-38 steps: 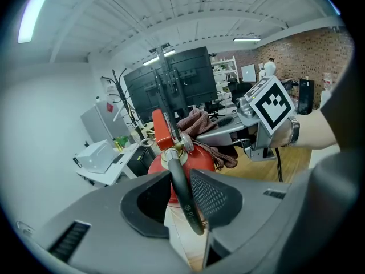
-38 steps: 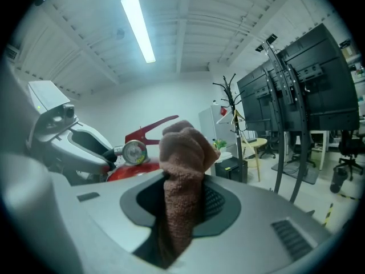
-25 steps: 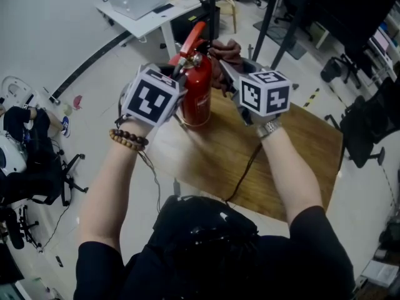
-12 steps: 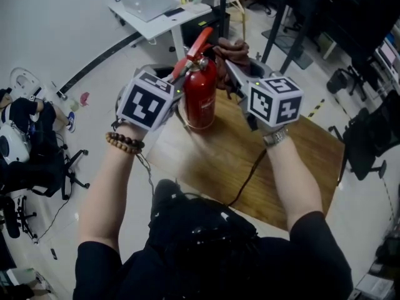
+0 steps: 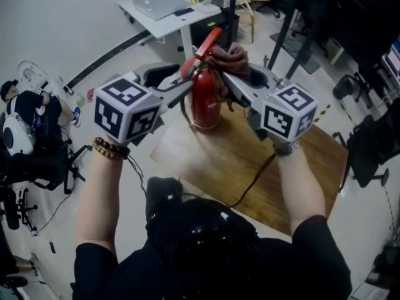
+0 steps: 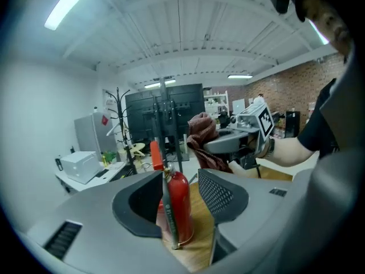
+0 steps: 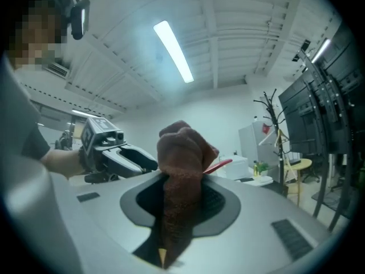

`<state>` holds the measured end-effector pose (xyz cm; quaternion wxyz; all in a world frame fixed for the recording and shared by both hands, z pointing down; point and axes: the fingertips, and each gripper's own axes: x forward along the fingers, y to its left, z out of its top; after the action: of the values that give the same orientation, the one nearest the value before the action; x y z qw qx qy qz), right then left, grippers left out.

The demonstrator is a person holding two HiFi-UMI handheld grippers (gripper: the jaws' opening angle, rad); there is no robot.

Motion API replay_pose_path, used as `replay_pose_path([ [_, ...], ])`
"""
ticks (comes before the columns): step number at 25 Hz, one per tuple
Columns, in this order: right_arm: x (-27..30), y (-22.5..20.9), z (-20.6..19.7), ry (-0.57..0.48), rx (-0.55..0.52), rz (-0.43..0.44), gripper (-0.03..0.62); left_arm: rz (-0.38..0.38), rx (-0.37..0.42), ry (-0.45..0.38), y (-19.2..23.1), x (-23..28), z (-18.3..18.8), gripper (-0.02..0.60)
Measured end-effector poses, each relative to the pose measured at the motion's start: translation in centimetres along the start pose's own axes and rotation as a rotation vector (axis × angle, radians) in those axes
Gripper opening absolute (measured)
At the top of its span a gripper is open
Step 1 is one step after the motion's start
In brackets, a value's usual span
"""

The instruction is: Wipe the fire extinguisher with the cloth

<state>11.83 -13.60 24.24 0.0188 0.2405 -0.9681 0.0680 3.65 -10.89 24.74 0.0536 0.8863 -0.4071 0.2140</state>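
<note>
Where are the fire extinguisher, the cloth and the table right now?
fire extinguisher (image 5: 206, 102): head view, on the red cylinder body.
cloth (image 7: 181, 153): right gripper view, on the bunched upper part.
table (image 5: 200, 161): head view, on bare wood in front of the fire extinguisher.

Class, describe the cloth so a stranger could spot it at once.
On the wooden table stands a red fire extinguisher. Beside its top, the right gripper pinches the cloth, a bunched wad. It is the only soft, reddish-brown thing among hard grey and red parts.
</note>
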Motion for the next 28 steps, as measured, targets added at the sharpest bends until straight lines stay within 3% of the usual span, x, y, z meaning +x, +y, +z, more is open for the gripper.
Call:
replay_pose_path([
  [5, 0.2, 3.4, 0.3, -0.002, -0.061, 0.16, 0.124, -0.201, -0.092, -0.114, -2.3, -1.4, 1.2, 0.266],
  [9, 0.4, 6.5, 0.0, 0.016, -0.138, 0.286, 0.124, -0.325, -0.142, -0.168, -3.6, -2.4, 1.7, 0.267],
  [16, 0.2, 10.6, -1.3, 0.089, -0.247, 0.453, 0.126, -0.491, -0.067, -0.172, -6.4, -3.1, 1.5, 0.267],
  [23, 1.0, 11.8, -2.7, 0.178, -0.347, 0.482, 0.126, -0.61, -0.004, -0.135, -7.6, -2.7, 0.9, 0.267],
  [28, 2.4, 11.8, -3.8, 0.252, -0.405, 0.431, 0.126, -0.635, 0.03, -0.123, -6.5, -2.3, 0.1, 0.267],
])
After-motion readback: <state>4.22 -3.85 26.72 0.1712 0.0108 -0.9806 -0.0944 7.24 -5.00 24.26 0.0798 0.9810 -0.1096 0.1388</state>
